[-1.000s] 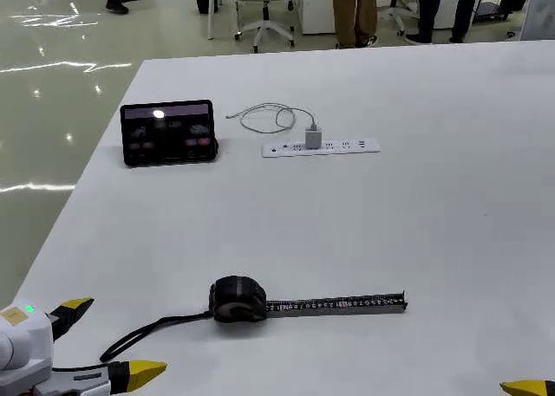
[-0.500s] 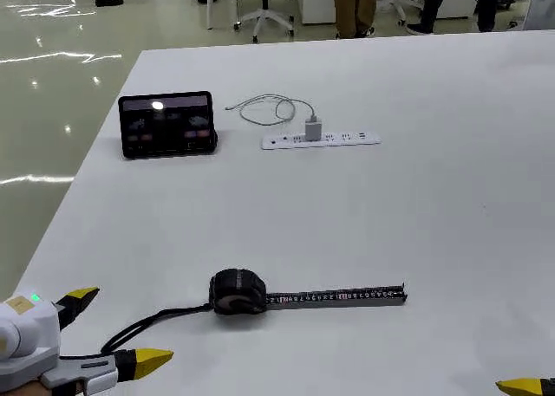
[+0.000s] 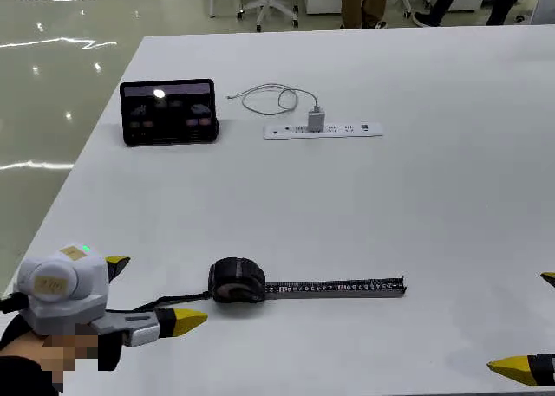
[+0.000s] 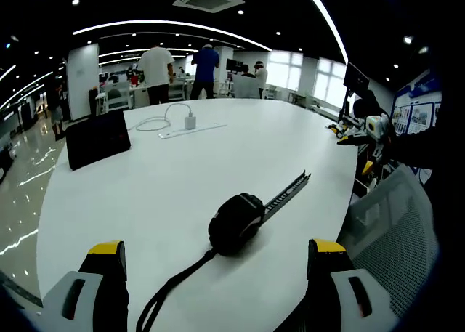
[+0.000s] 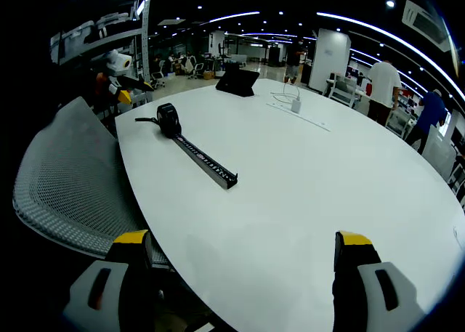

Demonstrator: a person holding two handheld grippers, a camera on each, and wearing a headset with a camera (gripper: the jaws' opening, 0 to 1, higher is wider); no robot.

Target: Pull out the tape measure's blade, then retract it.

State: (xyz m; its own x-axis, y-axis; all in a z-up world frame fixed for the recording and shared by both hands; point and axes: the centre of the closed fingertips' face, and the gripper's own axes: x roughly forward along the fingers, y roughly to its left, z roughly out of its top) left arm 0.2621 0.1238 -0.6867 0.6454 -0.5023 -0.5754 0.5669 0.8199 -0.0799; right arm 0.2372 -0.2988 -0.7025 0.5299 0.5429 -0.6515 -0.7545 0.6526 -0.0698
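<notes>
A black tape measure [image 3: 236, 281] lies on the white table [image 3: 364, 197], its blade [image 3: 336, 287] drawn out to the right and a black strap [image 3: 154, 308] trailing left. My left gripper [image 3: 147, 292] hovers open just left of the case, its yellow tips either side of the strap. In the left gripper view the tape measure [image 4: 235, 221] sits ahead between the open jaws. My right gripper [image 3: 529, 327] is open at the front right corner, well away from the blade's end. The right gripper view has the tape measure [image 5: 168, 119] and blade [image 5: 205, 160] far ahead on the left.
A dark tablet [image 3: 168, 111] stands at the back left. A white power strip [image 3: 323, 130] with a charger and coiled cable [image 3: 276, 100] lies behind the middle. A mesh chair [image 5: 65, 179] sits at the table's front edge. People and office chairs are beyond the far edge.
My left gripper has come up and to the right, closer to the tape measure's case. The right gripper has edged further into the head view. The tape measure has not moved.
</notes>
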